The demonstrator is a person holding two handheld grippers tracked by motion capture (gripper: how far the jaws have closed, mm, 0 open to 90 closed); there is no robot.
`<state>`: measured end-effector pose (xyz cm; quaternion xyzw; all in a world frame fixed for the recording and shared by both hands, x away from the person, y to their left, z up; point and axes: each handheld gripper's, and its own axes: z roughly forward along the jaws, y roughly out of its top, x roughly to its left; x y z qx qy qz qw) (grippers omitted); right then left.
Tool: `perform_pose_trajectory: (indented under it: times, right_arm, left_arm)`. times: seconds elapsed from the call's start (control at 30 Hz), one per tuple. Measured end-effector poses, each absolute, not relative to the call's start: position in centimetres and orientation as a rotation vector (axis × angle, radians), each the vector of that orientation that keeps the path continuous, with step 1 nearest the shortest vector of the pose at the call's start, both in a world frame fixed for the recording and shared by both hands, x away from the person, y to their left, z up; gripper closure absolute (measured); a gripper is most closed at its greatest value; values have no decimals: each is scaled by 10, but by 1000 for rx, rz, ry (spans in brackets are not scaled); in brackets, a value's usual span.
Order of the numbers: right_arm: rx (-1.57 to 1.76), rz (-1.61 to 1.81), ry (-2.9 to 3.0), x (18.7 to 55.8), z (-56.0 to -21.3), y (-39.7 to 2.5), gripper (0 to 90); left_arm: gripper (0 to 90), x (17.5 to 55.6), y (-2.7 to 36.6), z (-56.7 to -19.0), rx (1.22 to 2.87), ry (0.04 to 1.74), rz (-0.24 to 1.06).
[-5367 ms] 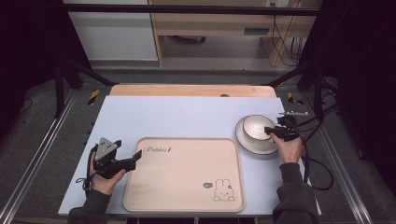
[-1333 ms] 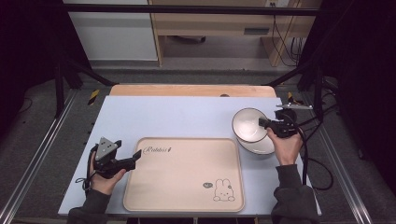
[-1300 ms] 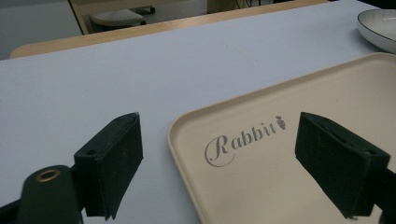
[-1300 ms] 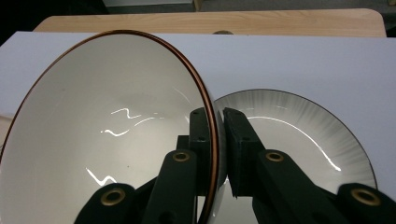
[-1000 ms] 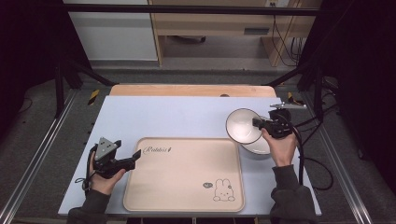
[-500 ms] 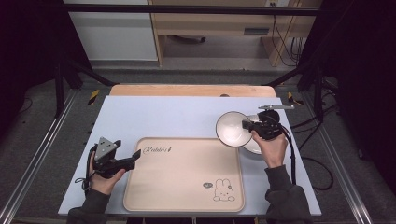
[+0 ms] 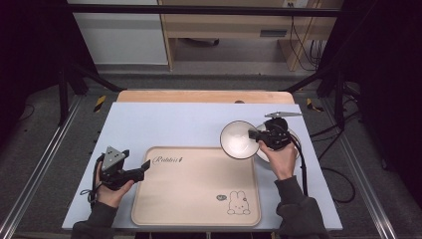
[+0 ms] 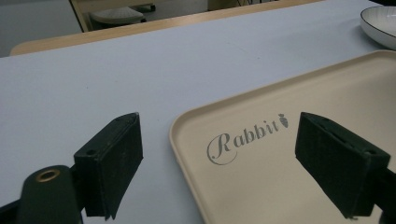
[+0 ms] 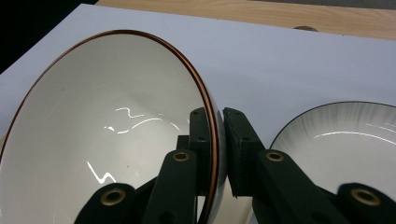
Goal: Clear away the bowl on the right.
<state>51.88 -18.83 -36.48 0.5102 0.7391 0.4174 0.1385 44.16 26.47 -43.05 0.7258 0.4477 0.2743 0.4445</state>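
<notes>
The right claw (image 9: 215, 140) is clamped on the rim of a copper-rimmed white bowl (image 9: 107, 135), holding it tilted above the counter (image 7: 169, 124) between the beige rabbit tray (image 7: 199, 189) and the dark-rimmed plate (image 9: 345, 140), while the left claw (image 8: 233, 163) rests spread apart at the tray's corner.

Tray (image 7: 196, 186) lying at the table's (image 7: 164, 124) front; bowl (image 7: 239, 140) hanging beyond its far right corner; plate (image 7: 293, 137) sitting right of the bowl.
</notes>
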Motion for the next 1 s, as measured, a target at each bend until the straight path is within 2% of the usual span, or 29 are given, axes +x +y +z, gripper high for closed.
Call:
perform_pose_trajectory:
  times: [1.0]
  right_arm:
    - [1424,1256,2256,523,-380,-115,823]
  left_arm:
    - [145,441,266,-430,1800,1107,678]
